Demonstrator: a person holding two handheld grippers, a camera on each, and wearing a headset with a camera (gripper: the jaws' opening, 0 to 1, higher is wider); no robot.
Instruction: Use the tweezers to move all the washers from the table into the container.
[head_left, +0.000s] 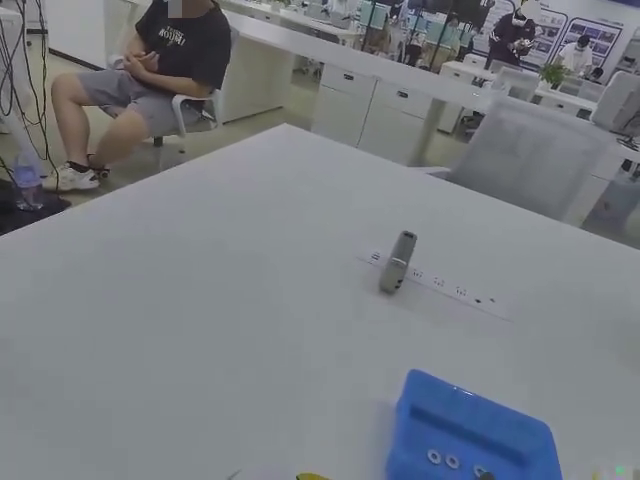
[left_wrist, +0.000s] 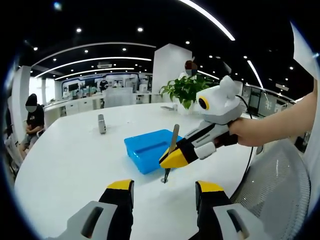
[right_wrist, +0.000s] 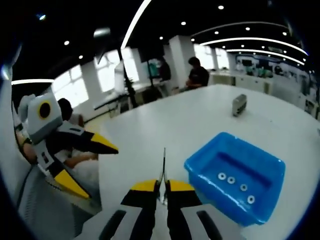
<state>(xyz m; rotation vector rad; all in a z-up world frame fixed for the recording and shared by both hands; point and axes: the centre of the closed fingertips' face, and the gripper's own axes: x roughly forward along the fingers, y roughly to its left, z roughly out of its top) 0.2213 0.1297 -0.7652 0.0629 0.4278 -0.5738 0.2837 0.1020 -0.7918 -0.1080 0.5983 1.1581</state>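
Observation:
The blue container (right_wrist: 260, 165) sits on the white table (right_wrist: 150, 135) with several washers (right_wrist: 231, 180) lying in it; I also see the container (head_left: 440, 415) and washers (head_left: 443, 460) in the head view. My right gripper (right_wrist: 162, 186) is shut on the thin tweezers (right_wrist: 163, 165), just left of the container. In the left gripper view, the right gripper (left_wrist: 167, 161) holds the tweezers (left_wrist: 172, 145) pointing down, their tip at the table in front of the container (left_wrist: 145, 150). My left gripper (left_wrist: 165, 192) is open and holds nothing. The left gripper (right_wrist: 100, 172) hovers left of the tweezers.
A small grey block (head_left: 398, 262) lies by a strip of sockets (head_left: 450, 290) mid-table, beyond the container. A person sits on a chair (head_left: 190, 110) past the table's far left edge. A mesh chair (left_wrist: 280, 185) stands at the near side.

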